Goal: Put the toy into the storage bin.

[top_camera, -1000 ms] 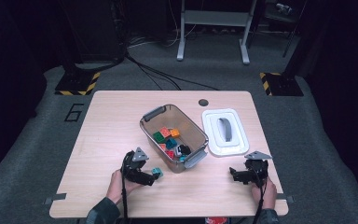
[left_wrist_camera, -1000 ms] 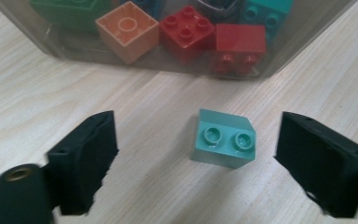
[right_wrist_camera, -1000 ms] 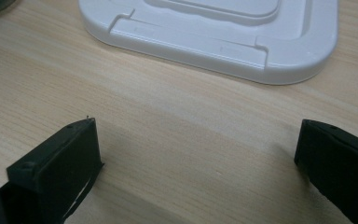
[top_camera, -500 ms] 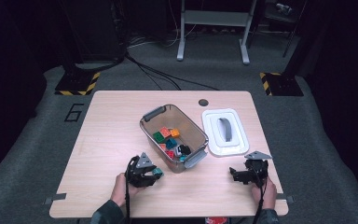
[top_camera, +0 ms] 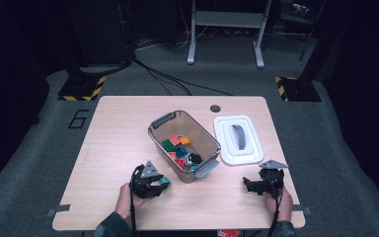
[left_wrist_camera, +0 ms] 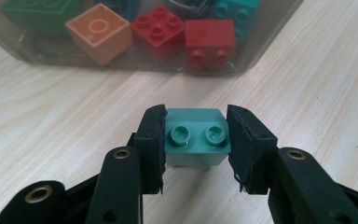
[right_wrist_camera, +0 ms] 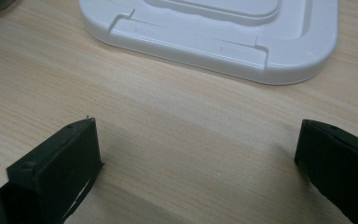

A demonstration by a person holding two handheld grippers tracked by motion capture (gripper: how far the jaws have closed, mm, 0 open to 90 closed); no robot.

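A teal two-stud brick (left_wrist_camera: 196,135) rests on the wooden table (left_wrist_camera: 51,107) just in front of the clear bin (left_wrist_camera: 270,42). My left gripper (left_wrist_camera: 196,117) is shut on it, one pad against each side, its jaws having just closed. In the high view the left gripper (top_camera: 159,185) lies near the front edge with the teal brick (top_camera: 166,182) at its tip, left of the bin's near corner. My right gripper (right_wrist_camera: 198,128) stands open over bare wood, nothing between its jaws. In the high view the right gripper (top_camera: 250,183) is at the front right.
The clear bin (top_camera: 205,129) in the table's middle holds several coloured bricks. Its white lid (top_camera: 239,140) lies flat to the right, and the lid (right_wrist_camera: 214,32) sits just beyond my right jaws. A round hole (top_camera: 215,108) is near the table's far edge.
The left gripper's jaws closed on the teal brick, which stood between open jaws a second ago. Neither hand has shifted.
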